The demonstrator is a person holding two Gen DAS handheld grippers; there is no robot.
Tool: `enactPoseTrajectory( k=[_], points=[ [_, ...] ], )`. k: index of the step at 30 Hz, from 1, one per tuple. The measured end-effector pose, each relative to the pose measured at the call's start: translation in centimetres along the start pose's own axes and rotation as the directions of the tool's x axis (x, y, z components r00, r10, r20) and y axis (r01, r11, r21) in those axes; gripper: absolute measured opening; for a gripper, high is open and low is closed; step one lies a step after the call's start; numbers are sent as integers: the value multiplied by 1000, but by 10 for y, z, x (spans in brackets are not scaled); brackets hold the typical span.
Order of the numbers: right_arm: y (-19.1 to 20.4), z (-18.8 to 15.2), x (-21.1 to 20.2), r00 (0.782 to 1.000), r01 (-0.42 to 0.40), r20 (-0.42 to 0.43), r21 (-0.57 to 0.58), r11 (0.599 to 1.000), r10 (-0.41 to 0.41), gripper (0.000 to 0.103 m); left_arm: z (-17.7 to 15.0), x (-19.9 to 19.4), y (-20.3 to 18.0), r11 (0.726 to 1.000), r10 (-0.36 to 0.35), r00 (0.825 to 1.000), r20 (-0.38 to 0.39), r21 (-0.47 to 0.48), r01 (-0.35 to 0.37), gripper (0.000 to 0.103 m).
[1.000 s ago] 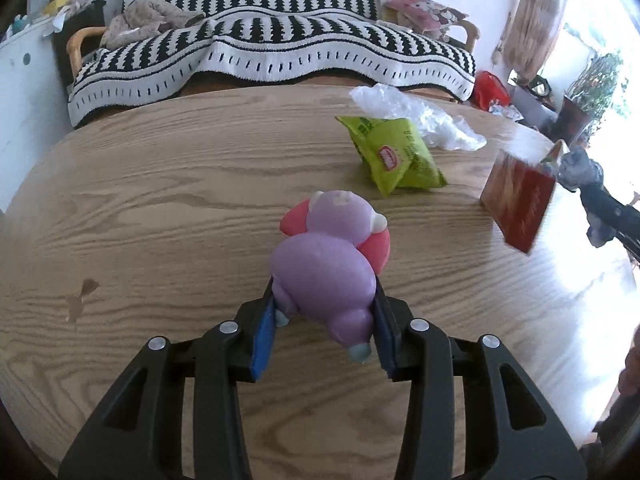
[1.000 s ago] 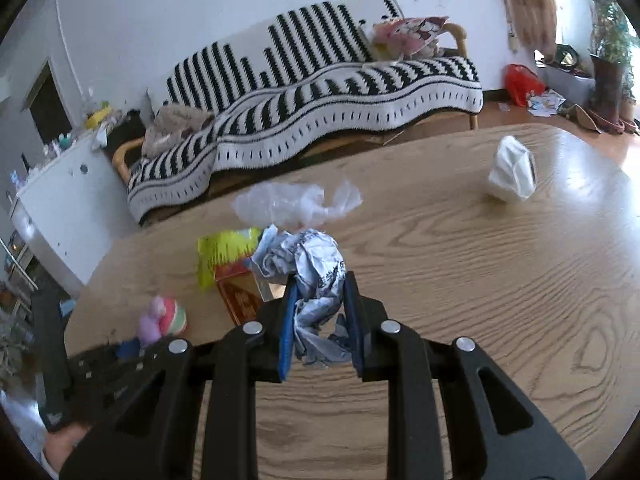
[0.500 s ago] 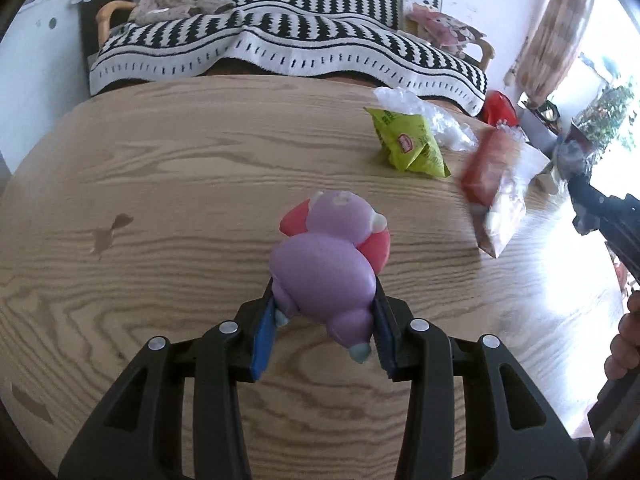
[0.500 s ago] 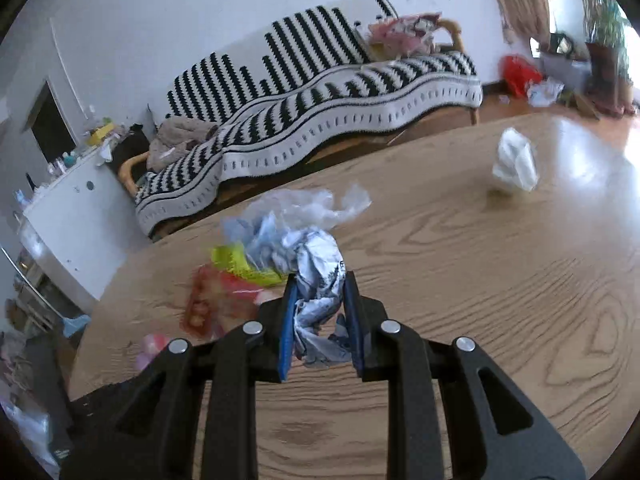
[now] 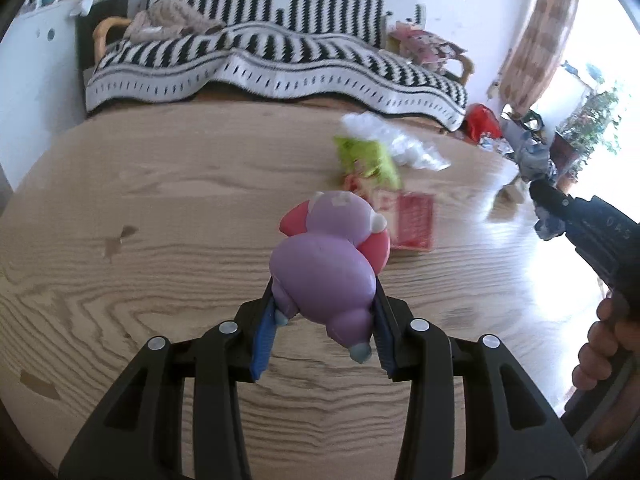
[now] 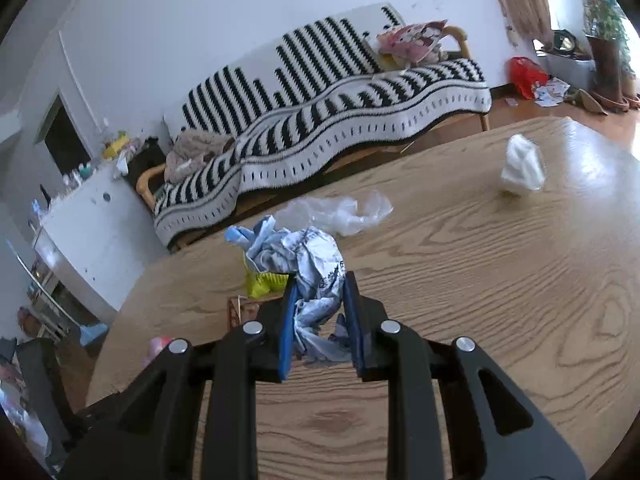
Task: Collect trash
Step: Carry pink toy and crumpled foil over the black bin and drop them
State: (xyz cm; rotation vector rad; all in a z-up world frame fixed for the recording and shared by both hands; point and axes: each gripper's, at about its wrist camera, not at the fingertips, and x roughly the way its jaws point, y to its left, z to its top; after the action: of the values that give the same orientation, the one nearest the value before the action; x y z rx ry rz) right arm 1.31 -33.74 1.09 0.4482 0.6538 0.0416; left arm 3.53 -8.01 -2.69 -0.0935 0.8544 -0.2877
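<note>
Between the right tongs, pressed together on it above the wooden surface, sits a crumpled blue-white paper wad: light, soft, crushable, best pinched mid-bulk. Left tongs clamp a purple rubbery toy; a white tissue ball lies at two o'clock.

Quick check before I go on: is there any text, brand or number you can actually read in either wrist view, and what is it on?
"OAS": partly legible on the right gripper's black body, left wrist view; uncertain.
Crumpled paper in that gripper: dark print, too creased to read.
Red packet on the table: print blurred.
Green snack bag: logo blurred.
</note>
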Motion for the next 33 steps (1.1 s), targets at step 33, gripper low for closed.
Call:
enactPoseTrajectory(
  k=[33],
  points=[
    [-286, -214, -253, 910, 398, -277, 371, 839, -309, 23, -246, 15, -328, 736, -294, 797, -527, 407, 541, 41]
  ],
)
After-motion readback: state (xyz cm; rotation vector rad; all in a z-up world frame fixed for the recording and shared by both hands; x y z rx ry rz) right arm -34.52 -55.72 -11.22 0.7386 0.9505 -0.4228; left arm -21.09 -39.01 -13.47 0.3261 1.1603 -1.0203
